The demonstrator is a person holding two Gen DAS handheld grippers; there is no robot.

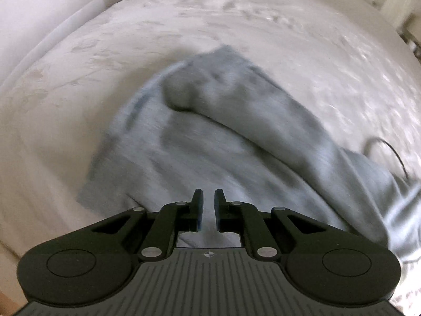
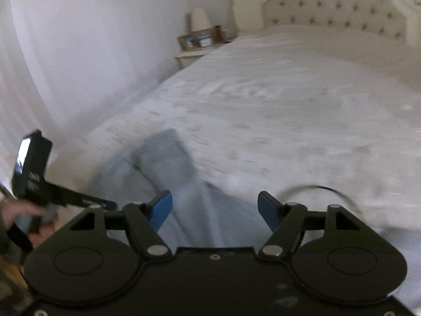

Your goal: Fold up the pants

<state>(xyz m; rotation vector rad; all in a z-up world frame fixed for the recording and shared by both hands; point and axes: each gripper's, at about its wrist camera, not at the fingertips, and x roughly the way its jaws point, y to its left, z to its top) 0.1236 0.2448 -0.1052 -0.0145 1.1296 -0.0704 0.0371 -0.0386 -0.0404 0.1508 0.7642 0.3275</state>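
Note:
The grey pants lie crumpled on the white bed, one part folded over in a thick roll, all blurred by motion. My left gripper hangs over their near edge, jaws down to a narrow slit; no cloth visibly hangs from them. In the right wrist view the pants run from the bed's left side toward me. My right gripper stands open above them, its blue pads wide apart with nothing pressed between. At the left edge of that view, a person's hand holds the other gripper's handle.
A thin dark cable loops on the bedspread right of the pants, also the cable in the left view. A tufted headboard and a nightstand with a lamp and frames stand at the far end. A pale wall runs along the left.

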